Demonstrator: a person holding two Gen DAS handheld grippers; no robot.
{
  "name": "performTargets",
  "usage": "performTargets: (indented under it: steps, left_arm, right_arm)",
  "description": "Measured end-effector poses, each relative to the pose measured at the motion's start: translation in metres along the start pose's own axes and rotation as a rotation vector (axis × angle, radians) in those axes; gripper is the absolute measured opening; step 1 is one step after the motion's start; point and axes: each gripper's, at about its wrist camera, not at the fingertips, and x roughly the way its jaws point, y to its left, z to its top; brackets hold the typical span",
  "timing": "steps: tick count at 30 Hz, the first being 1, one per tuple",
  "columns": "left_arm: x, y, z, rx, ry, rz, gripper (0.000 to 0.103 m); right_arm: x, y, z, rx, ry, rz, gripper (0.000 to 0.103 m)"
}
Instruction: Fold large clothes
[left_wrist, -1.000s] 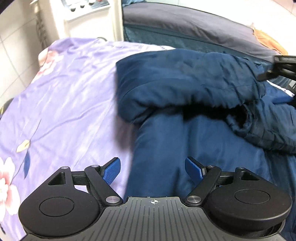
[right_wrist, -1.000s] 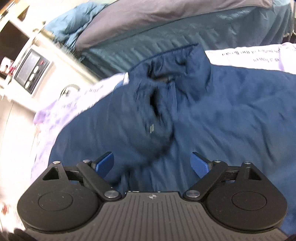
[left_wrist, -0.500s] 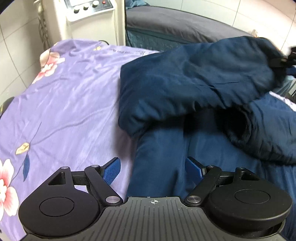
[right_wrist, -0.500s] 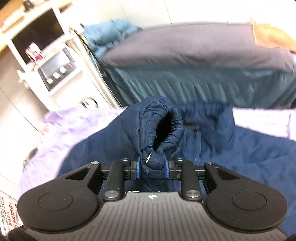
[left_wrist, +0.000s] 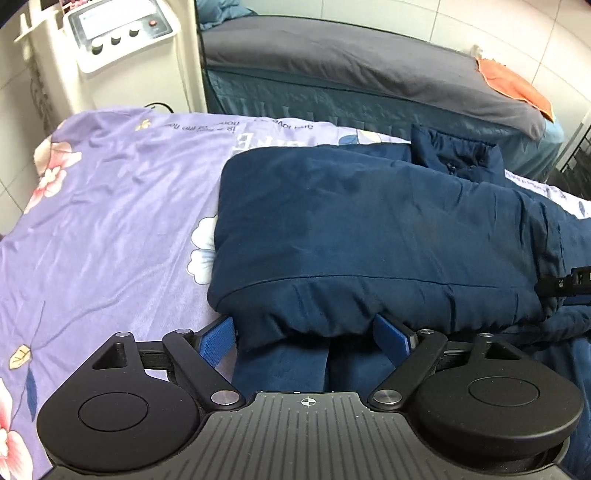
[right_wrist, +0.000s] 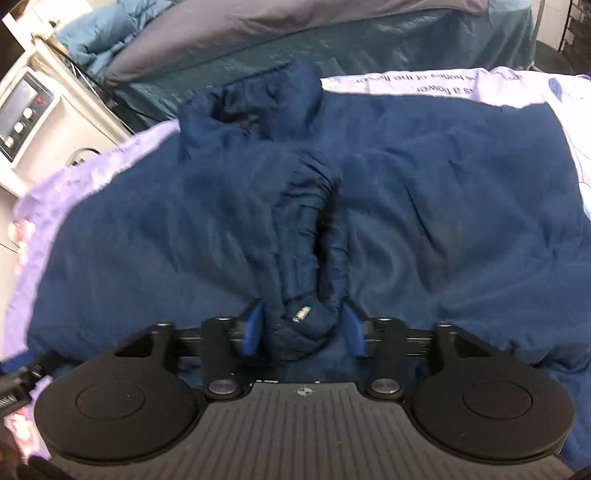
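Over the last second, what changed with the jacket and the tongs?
The right tongs closed on the sleeve cuff, lifted it, then carried the sleeve across and laid it flat over the jacket body; they now look partly reopened around the cuff. The left tongs stayed open and empty at the jacket's edge. The purple sheet is unchanged.

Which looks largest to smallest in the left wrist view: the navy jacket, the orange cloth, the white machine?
1. navy jacket, by far the largest.
2. white machine.
3. orange cloth.
The machine and cloth lie farther from the camera, so true sizes stay unsure.
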Motion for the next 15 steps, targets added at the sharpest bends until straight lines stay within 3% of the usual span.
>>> performTargets:
  steps: [2, 6, 8, 10, 15]
  left_arm:
    - [-0.003, 0.002, -0.002, -0.003, -0.006, -0.012, 0.103]
    - [-0.025, 0.010, -0.003, -0.030, -0.030, -0.045, 0.103]
    - [-0.042, 0.011, -0.002, -0.029, -0.077, -0.056, 0.103]
    - [-0.052, 0.008, 0.003, -0.028, -0.143, -0.077, 0.103]
    - [-0.023, -0.019, 0.039, 0.048, -0.191, -0.066, 0.103]
  right_arm:
    - [-0.009, 0.004, 0.002, -0.010, -0.018, -0.018, 0.062]
    - [-0.039, 0.008, 0.004, -0.083, -0.124, -0.105, 0.082]
    - [-0.049, 0.013, 0.009, -0.128, -0.173, -0.138, 0.082]
    - [-0.056, 0.019, 0.013, -0.171, -0.200, -0.108, 0.082]
    - [-0.043, 0.058, 0.017, -0.328, -0.214, -0.036, 0.081]
